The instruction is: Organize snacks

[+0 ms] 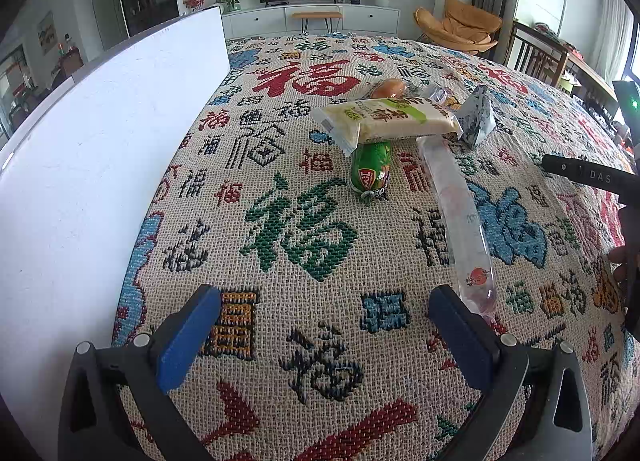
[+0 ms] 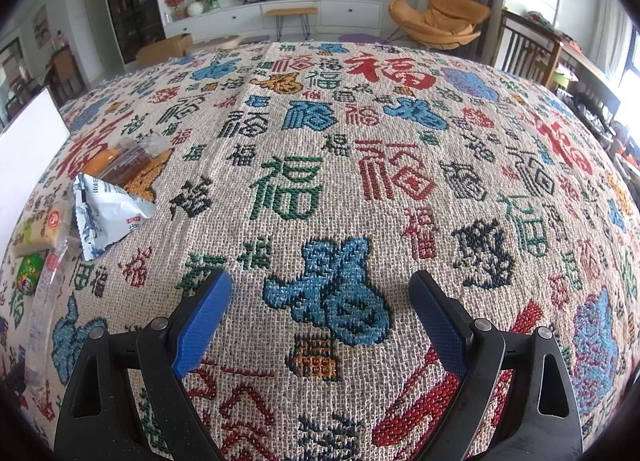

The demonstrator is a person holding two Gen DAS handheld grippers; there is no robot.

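Note:
Several snacks lie in a small heap on the patterned tablecloth [image 1: 304, 229]. A cream and green packet [image 1: 388, 121] rests on top of a green sausage [image 1: 370, 171]. A long clear tube pack [image 1: 460, 217] lies to their right. A blue-white pyramid packet [image 1: 478, 117] and an orange bun in clear wrap [image 1: 388, 88] lie behind. My left gripper [image 1: 324, 313] is open and empty, short of the heap. My right gripper [image 2: 320, 301] is open and empty over bare cloth; the pyramid packet [image 2: 104, 217] and the heap lie far to its left.
A white box wall [image 1: 100, 149] stands along the left side of the table; its corner shows in the right wrist view [image 2: 32, 129]. The right gripper's body [image 1: 592, 175] shows at the right edge. A TV cabinet, chairs and plants stand beyond the table.

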